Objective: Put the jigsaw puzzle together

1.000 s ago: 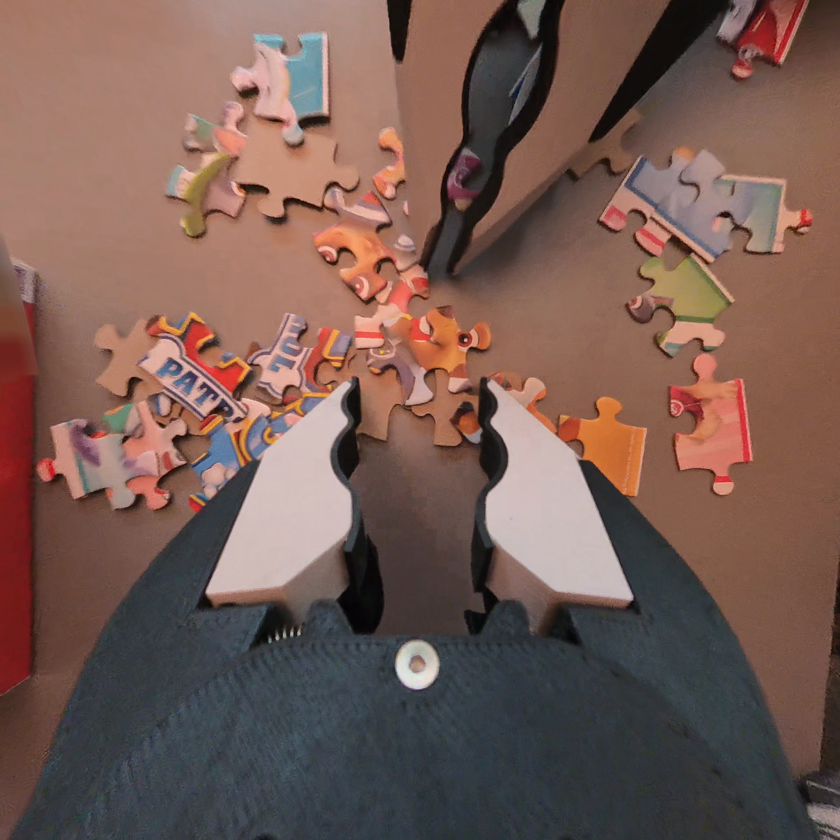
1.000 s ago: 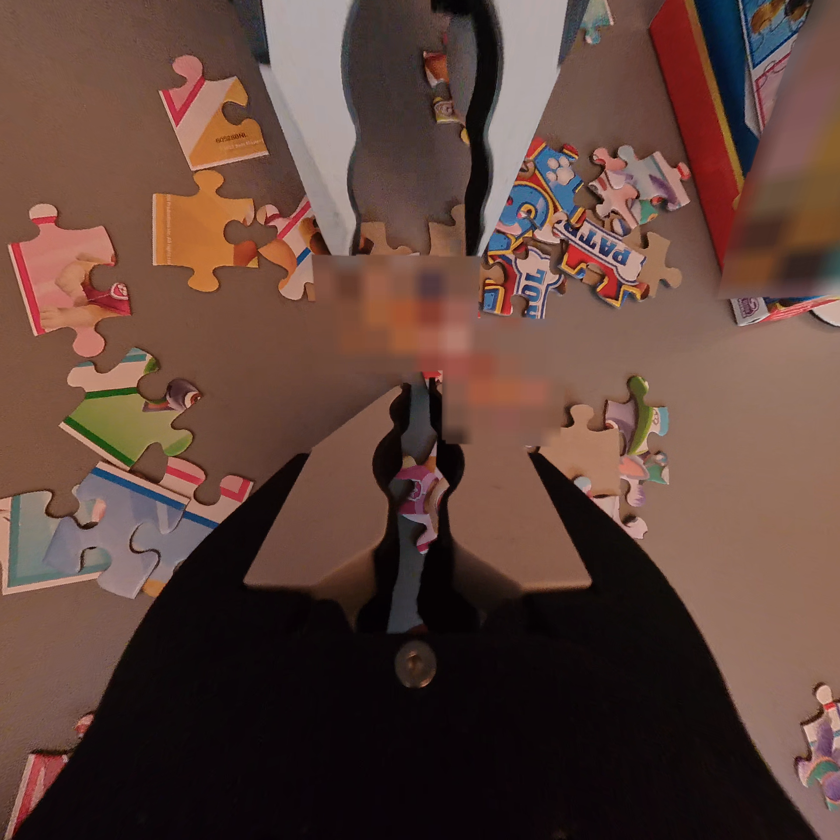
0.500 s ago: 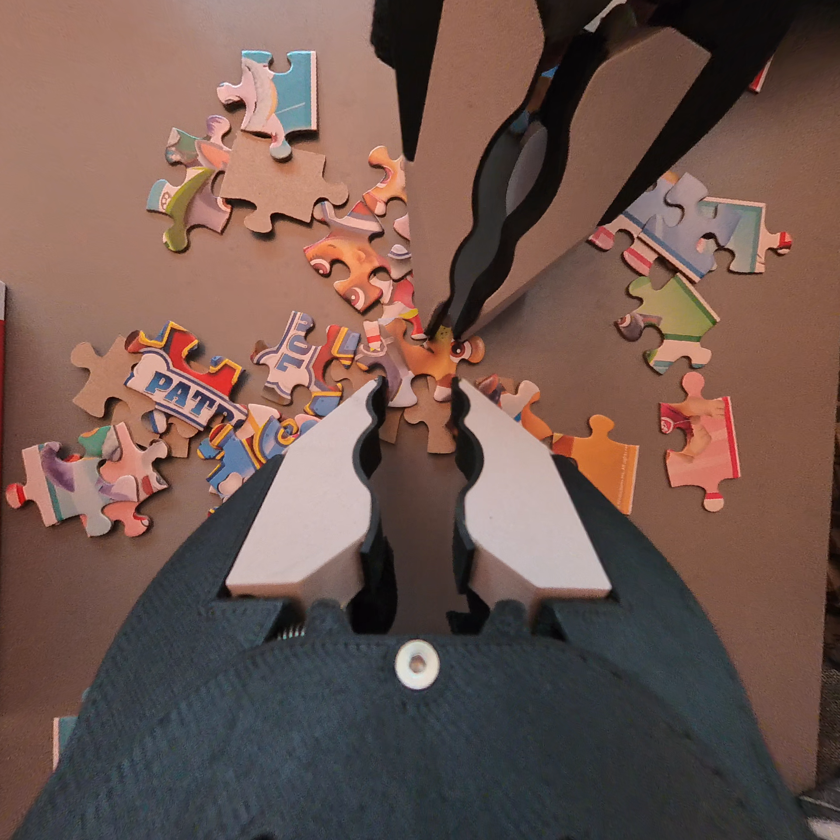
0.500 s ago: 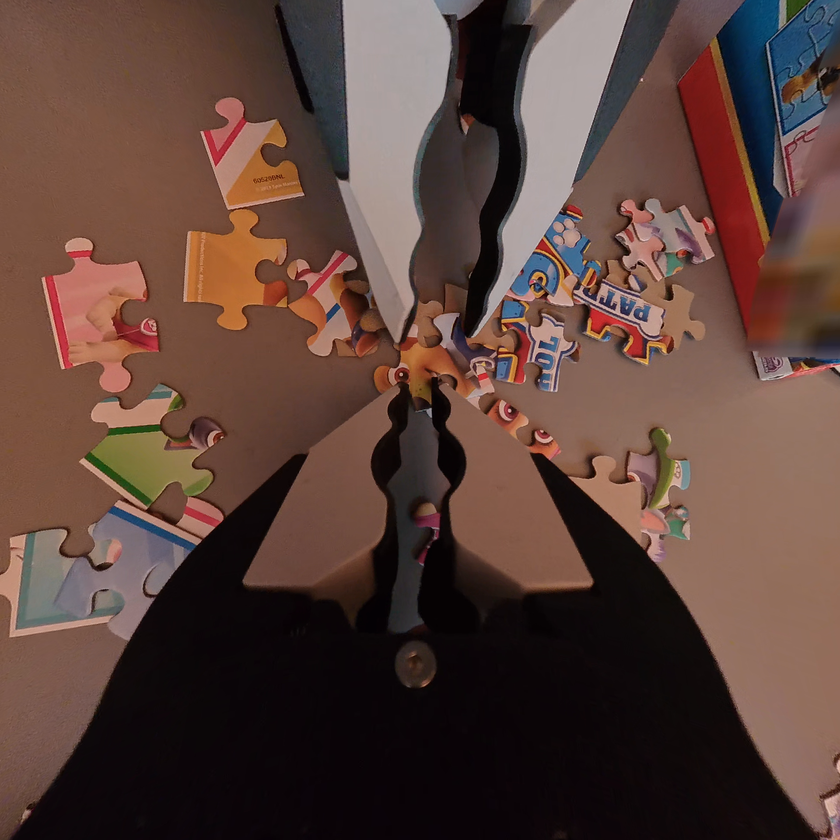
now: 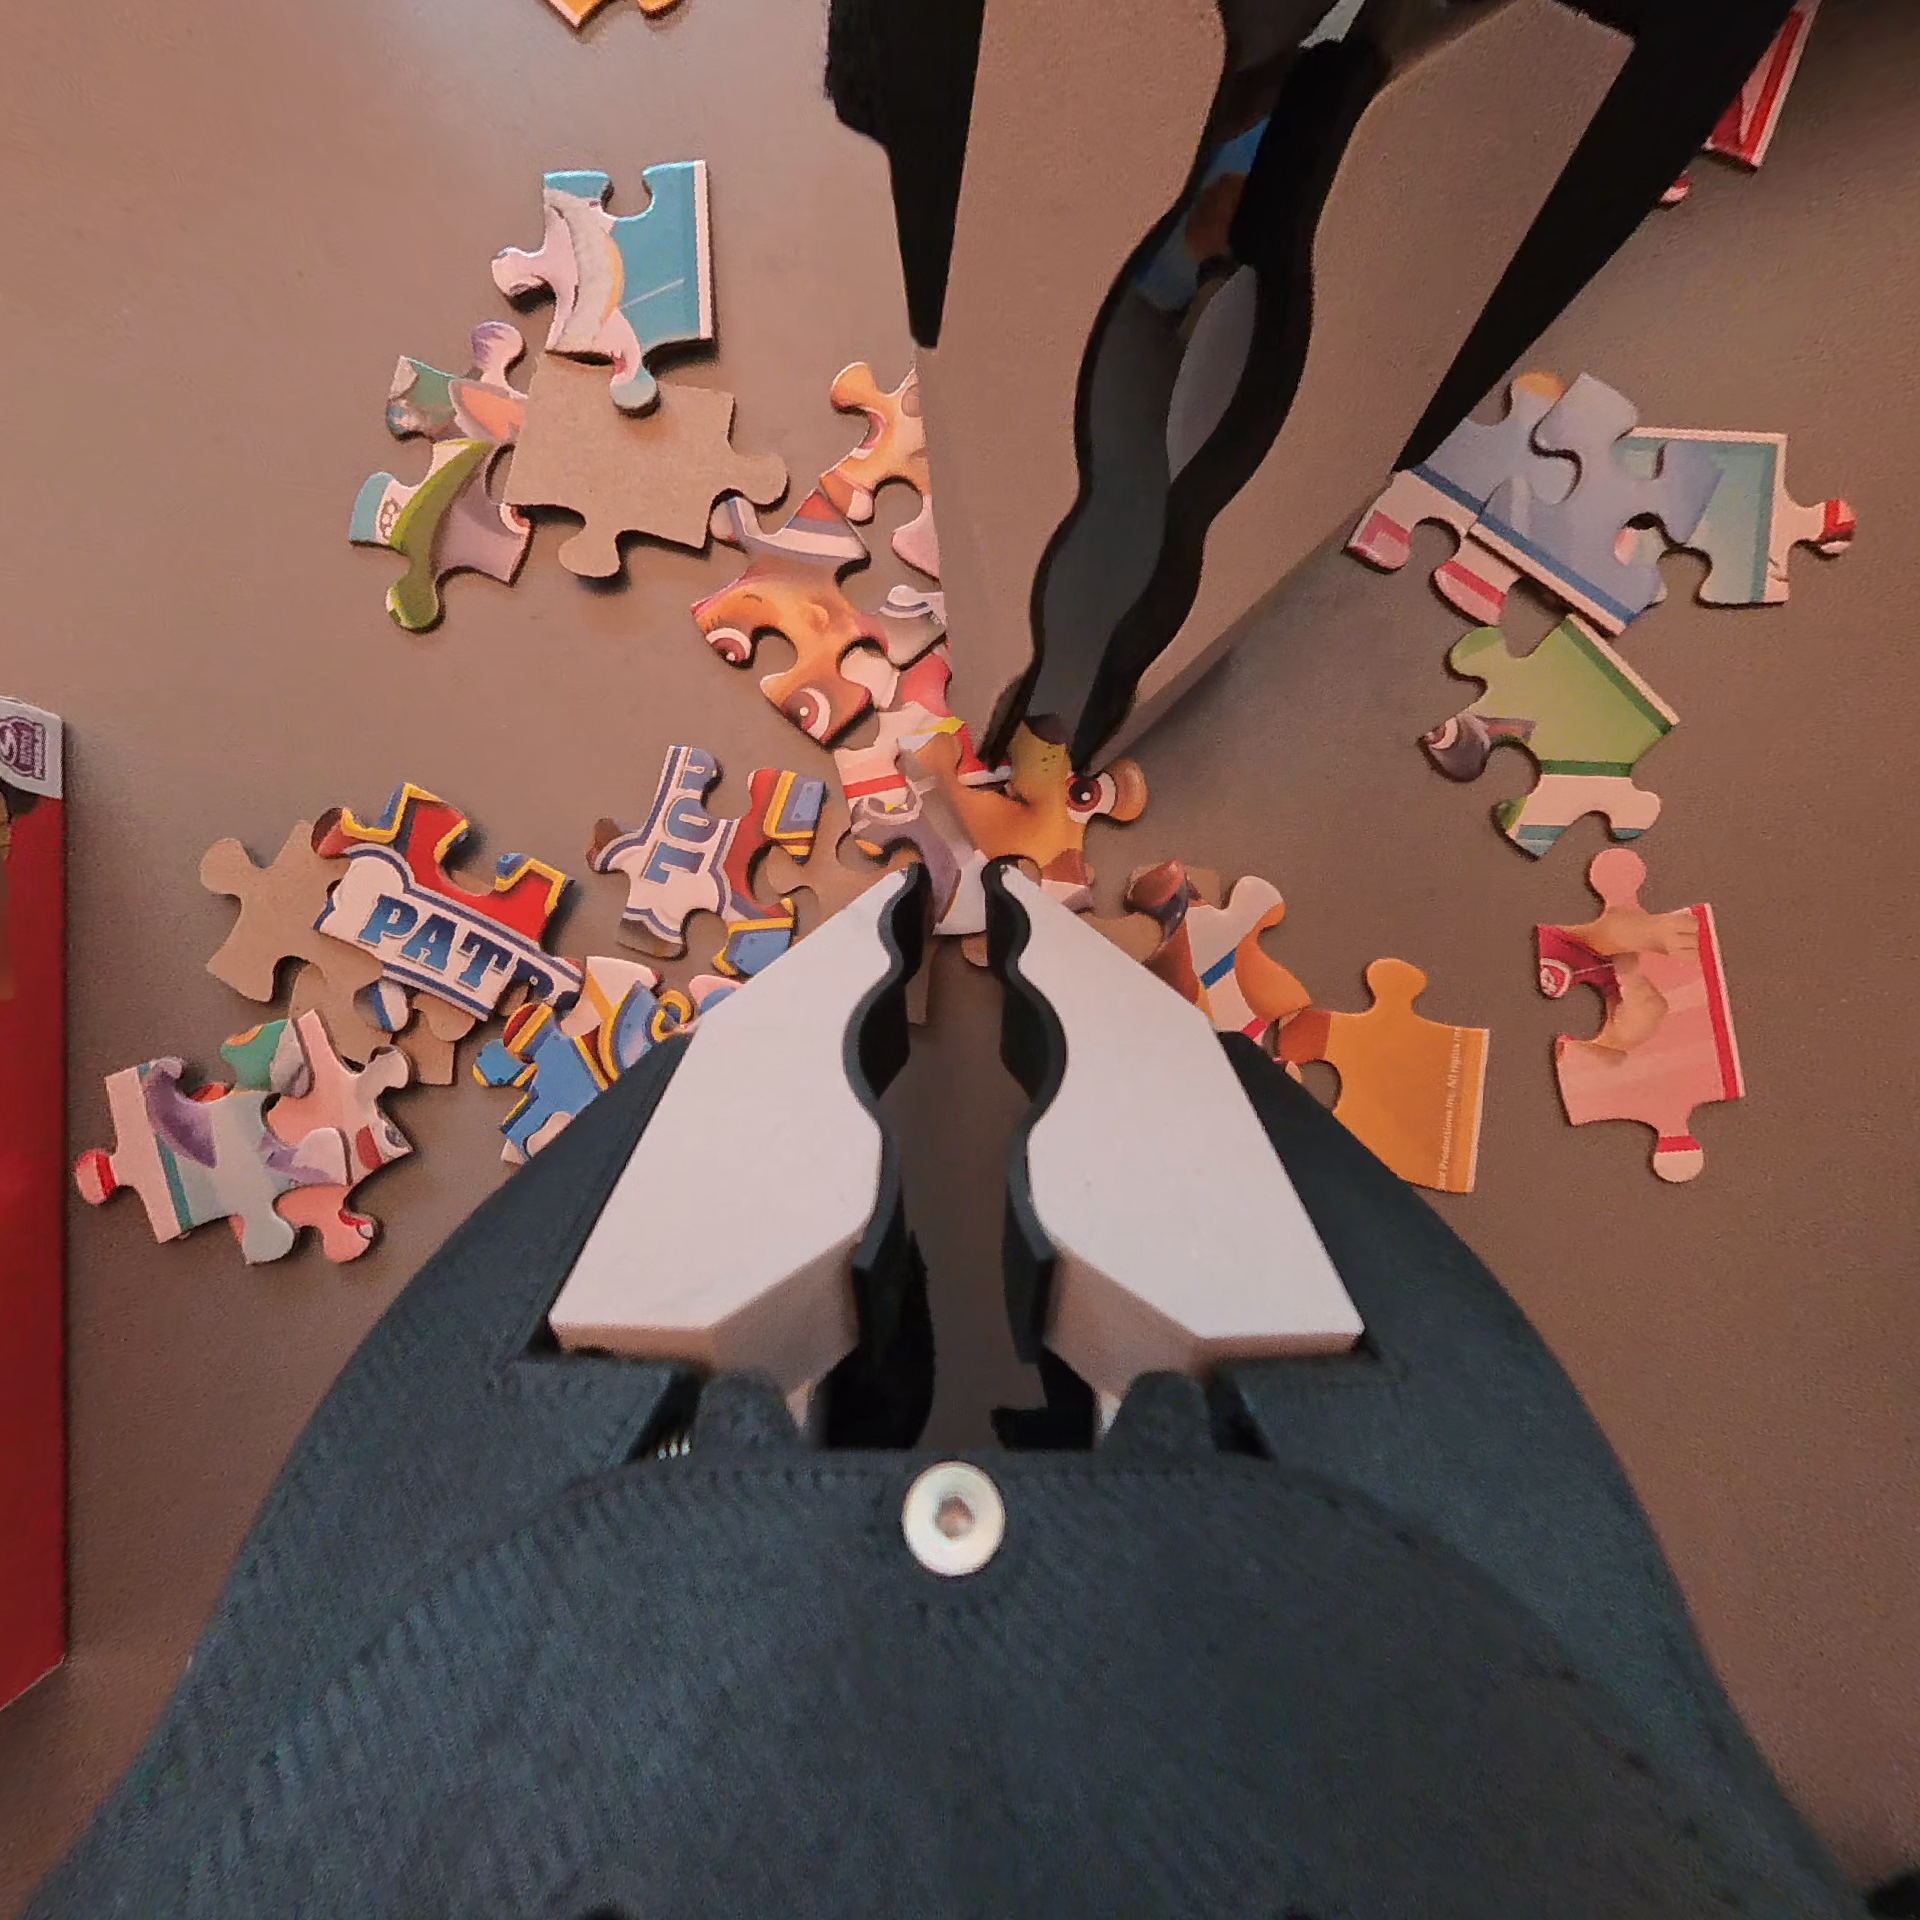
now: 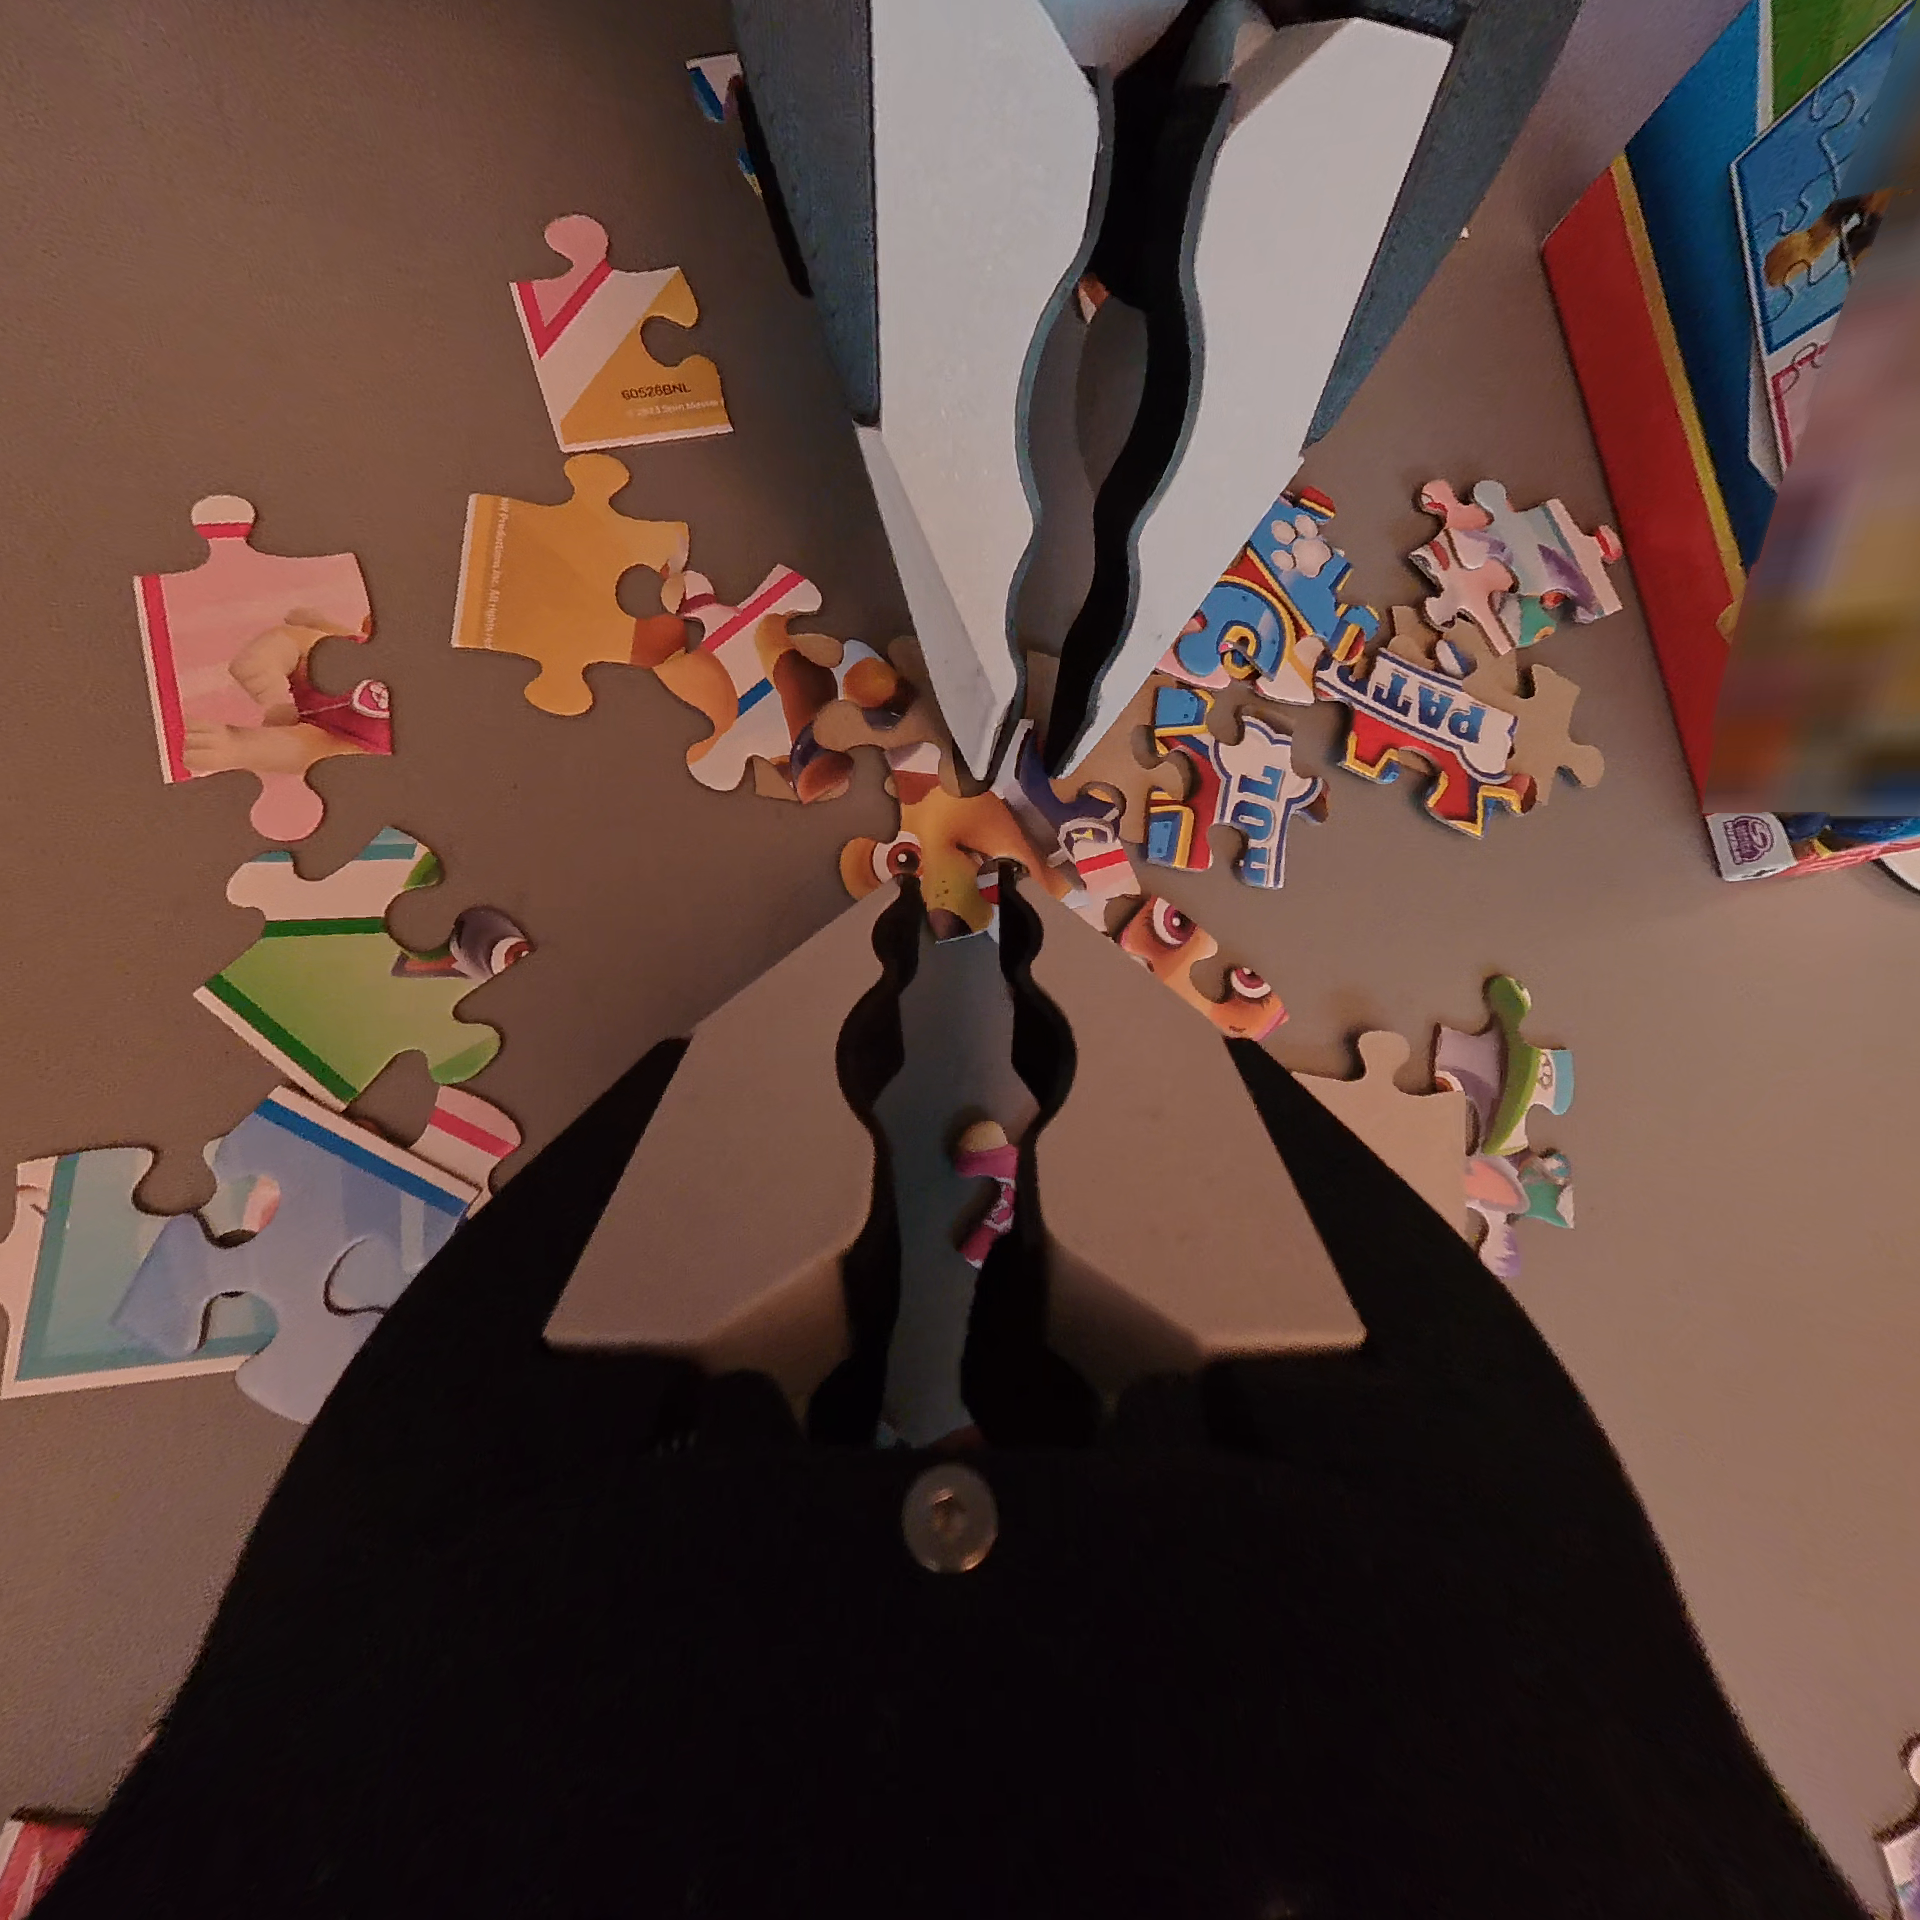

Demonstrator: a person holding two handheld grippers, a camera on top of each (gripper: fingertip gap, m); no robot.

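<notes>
Both grippers meet at the central pile. The right gripper [image 6: 951, 904], jaws nearly closed, seems to pinch the dog-face piece [image 6: 940, 847] at 12 o'clock. The left gripper [image 5: 951, 883] is slightly parted, holding nothing, probably steadying neighbour pieces.

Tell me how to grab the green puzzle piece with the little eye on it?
The green piece lies flat on the table, apart from the other pieces, so probably come straight down from above. Pinch across its body: one finger on the long straight edge, the other on the opposite side. Its knobs look too small to grip.
</notes>
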